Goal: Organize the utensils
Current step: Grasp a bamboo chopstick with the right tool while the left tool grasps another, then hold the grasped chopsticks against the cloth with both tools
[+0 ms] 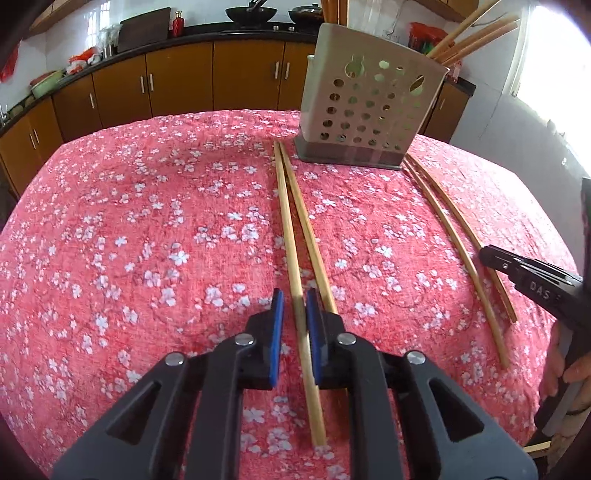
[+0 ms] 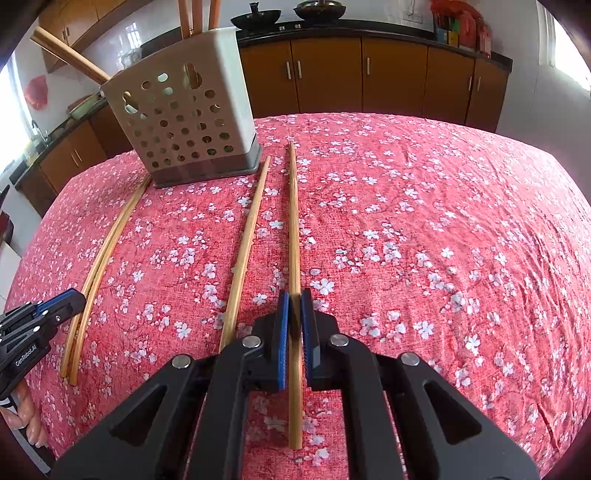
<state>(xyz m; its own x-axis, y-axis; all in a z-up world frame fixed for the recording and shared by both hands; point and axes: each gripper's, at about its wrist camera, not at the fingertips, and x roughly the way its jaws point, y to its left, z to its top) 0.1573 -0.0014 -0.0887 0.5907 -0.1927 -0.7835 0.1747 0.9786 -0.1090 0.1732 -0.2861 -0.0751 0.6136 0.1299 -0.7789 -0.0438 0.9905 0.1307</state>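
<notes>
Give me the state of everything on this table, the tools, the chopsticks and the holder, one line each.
left tool: shut on a chopstick
right tool: shut on a chopstick
left chopstick: gripped, lying on the cloth
right chopstick: gripped, lying on the cloth
two loose chopsticks: lying flat, free
holder: upright
chopsticks in holder: standing, leaning

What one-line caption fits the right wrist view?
Right gripper shut on a chopstick lying on the floral tablecloth.
</notes>
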